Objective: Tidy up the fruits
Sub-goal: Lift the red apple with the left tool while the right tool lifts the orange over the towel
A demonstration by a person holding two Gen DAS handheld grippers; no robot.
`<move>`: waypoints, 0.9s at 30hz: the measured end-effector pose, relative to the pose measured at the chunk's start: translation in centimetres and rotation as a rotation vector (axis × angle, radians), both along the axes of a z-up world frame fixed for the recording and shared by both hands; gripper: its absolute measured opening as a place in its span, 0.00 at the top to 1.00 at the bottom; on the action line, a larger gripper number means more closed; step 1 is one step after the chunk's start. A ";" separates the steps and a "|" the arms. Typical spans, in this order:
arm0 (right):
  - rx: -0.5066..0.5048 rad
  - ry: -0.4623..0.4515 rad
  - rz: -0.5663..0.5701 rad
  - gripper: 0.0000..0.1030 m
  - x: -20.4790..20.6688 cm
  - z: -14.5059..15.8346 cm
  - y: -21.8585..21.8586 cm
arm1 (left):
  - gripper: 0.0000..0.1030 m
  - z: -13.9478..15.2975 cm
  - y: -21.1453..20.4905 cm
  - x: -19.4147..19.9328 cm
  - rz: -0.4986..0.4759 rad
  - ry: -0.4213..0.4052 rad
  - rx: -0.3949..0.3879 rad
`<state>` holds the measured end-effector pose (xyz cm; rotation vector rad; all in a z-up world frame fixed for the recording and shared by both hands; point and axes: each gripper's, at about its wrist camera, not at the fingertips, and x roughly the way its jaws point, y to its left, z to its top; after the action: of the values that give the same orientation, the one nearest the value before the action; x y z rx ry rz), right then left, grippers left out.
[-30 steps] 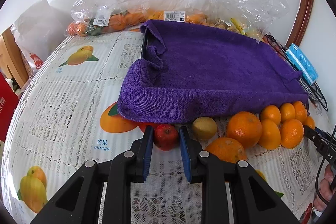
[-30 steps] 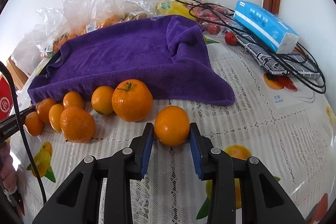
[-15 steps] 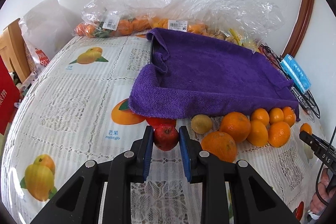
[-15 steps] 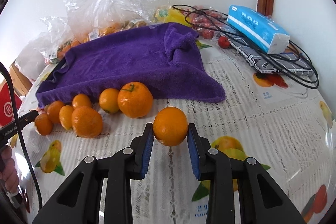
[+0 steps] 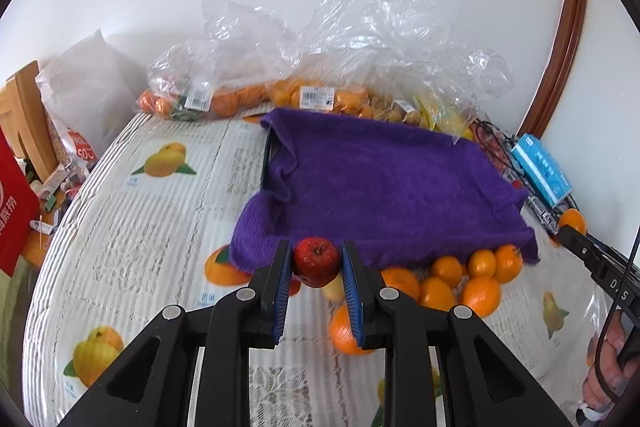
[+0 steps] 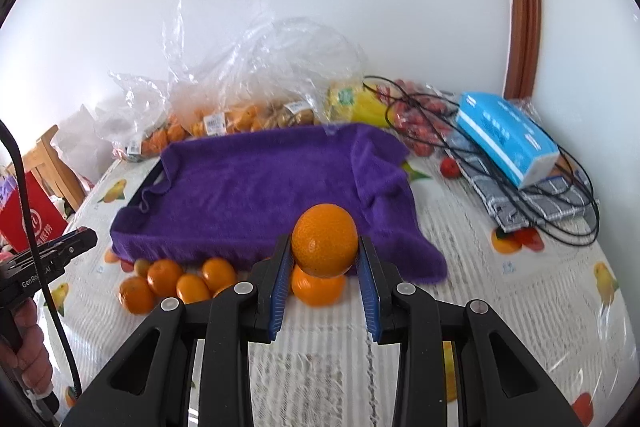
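Observation:
My left gripper (image 5: 316, 265) is shut on a small red apple (image 5: 317, 261), held above the table before the near edge of a purple towel (image 5: 384, 187) draped over a tray. My right gripper (image 6: 324, 255) is shut on an orange (image 6: 325, 239), also lifted off the table. Below it a larger orange (image 6: 318, 289) lies on the cloth, with several small oranges (image 6: 176, 281) to its left along the towel's front edge. The left wrist view shows the same pile of oranges (image 5: 460, 279) and a yellowish fruit (image 5: 334, 293) partly hidden behind my fingers.
Clear plastic bags of fruit (image 5: 304, 95) line the wall behind the towel. A blue tissue pack (image 6: 506, 143), black cables (image 6: 560, 211) and small red fruits (image 6: 420, 131) lie at the right. A red bag (image 5: 12, 211) and wooden chair (image 5: 24, 115) stand at the left table edge.
Both grippers have risen off the table, the left carrying the red apple and the right the orange. The right pads closed onto the orange before the lift.

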<state>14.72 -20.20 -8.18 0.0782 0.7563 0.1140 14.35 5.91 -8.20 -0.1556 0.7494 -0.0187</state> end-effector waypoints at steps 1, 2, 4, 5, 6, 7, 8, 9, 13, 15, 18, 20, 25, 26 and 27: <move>-0.004 -0.006 0.002 0.69 0.4 0.3 0.3 | 0.77 0.3 -0.1 0.3 -0.003 -0.005 -0.002; -0.006 -0.012 0.005 0.69 0.7 0.6 0.5 | 0.77 0.6 -0.3 0.7 -0.006 -0.012 0.000; -0.006 -0.024 0.013 0.69 1.5 1.1 0.9 | 0.77 1.2 -0.8 1.5 -0.011 -0.027 0.011; -0.006 -0.030 0.015 0.69 1.8 1.3 1.1 | 0.77 1.4 -1.0 2.0 -0.013 -0.032 0.015; -0.005 -0.035 0.016 0.69 2.2 1.5 1.3 | 0.77 1.5 -1.1 2.4 -0.016 -0.035 0.019; -0.003 -0.039 0.019 0.69 2.6 1.6 1.4 | 0.77 1.7 -1.3 2.8 -0.020 -0.040 0.020; 0.001 -0.043 0.021 0.69 3.1 1.8 1.6 | 0.77 1.8 -1.4 3.3 -0.022 -0.044 0.020; 0.005 -0.044 0.024 0.69 3.5 1.9 1.6 | 0.77 2.0 -1.6 3.7 -0.022 -0.047 0.021; 0.036 -0.037 0.035 0.69 5.1 1.8 2.0 | 0.77 2.0 -2.0 5.9 -0.024 -0.052 0.033; 0.041 -0.032 0.039 0.69 5.8 1.6 2.1 | 0.77 2.0 -2.1 6.8 -0.026 -0.055 0.032; 0.031 -0.029 0.041 0.69 6.9 1.4 2.4 | 0.77 1.8 -2.1 8.2 -0.024 -0.053 0.032; 0.027 -0.030 0.042 0.69 7.6 1.4 2.6 | 0.77 1.7 -2.2 9.0 -0.026 -0.048 0.037; 0.023 -0.018 0.058 0.69 8.9 0.5 2.9 | 0.77 0.8 -1.9 10.1 -0.025 -0.041 0.037; 0.021 -0.015 0.059 0.69 9.1 0.2 2.9 | 0.77 0.5 -1.8 10.2 -0.024 -0.039 0.032; 0.020 -0.012 0.059 0.69 9.2 -0.3 3.0 | 0.77 0.1 -1.6 10.3 -0.023 -0.036 0.025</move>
<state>23.90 -17.20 -8.47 0.0739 0.7461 0.1784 24.61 4.34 -8.12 -0.1229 0.7148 -0.0338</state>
